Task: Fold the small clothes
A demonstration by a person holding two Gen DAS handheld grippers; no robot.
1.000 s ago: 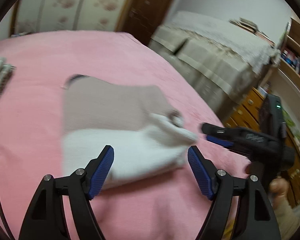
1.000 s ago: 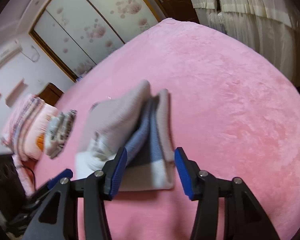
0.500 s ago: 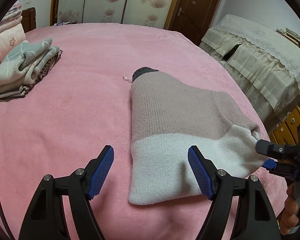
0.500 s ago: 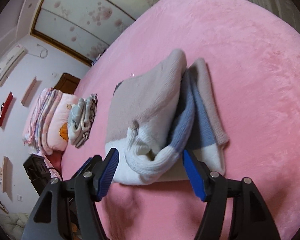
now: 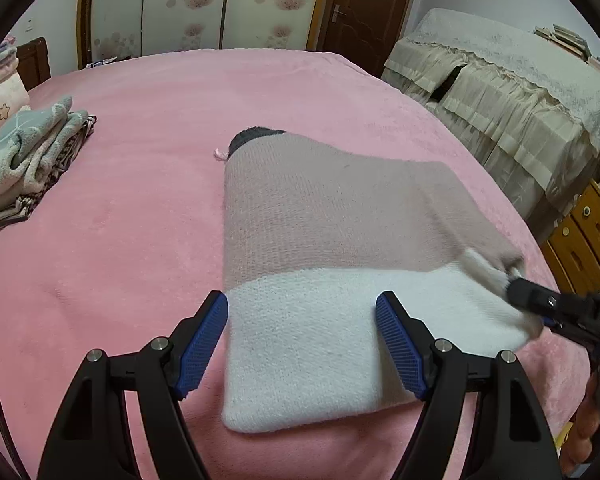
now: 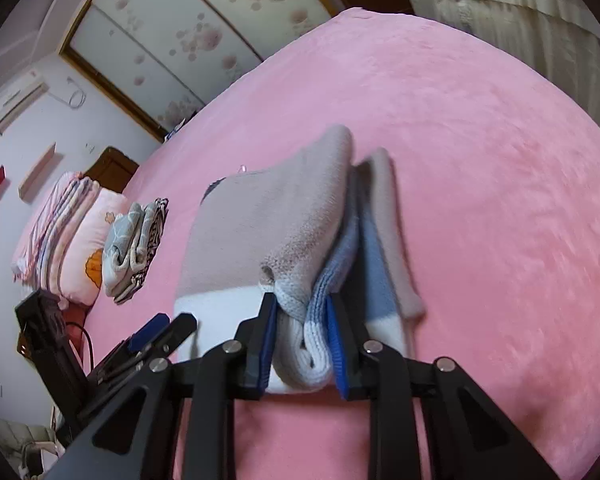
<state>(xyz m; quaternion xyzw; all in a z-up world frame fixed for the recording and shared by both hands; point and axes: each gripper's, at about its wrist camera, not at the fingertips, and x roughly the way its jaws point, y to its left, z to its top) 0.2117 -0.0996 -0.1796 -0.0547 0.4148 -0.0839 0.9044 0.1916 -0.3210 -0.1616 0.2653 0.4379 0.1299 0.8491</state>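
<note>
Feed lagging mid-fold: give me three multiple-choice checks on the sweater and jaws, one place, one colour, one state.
1. The folded pile lies where, in the left view?
A. far left
B. on the sweater
C. by the drawers

2. Colour of the sweater band nearest the left gripper?
A. grey
B. white
C. blue

3. The right gripper is:
A. wide open
B. out of view
C. shut on the sweater

Key: 1 A, pile sits at the bed's left edge. 2 B, white hem lies between the open jaws. 3 C, its jaws, just closing, pinch the bunched edge.
</note>
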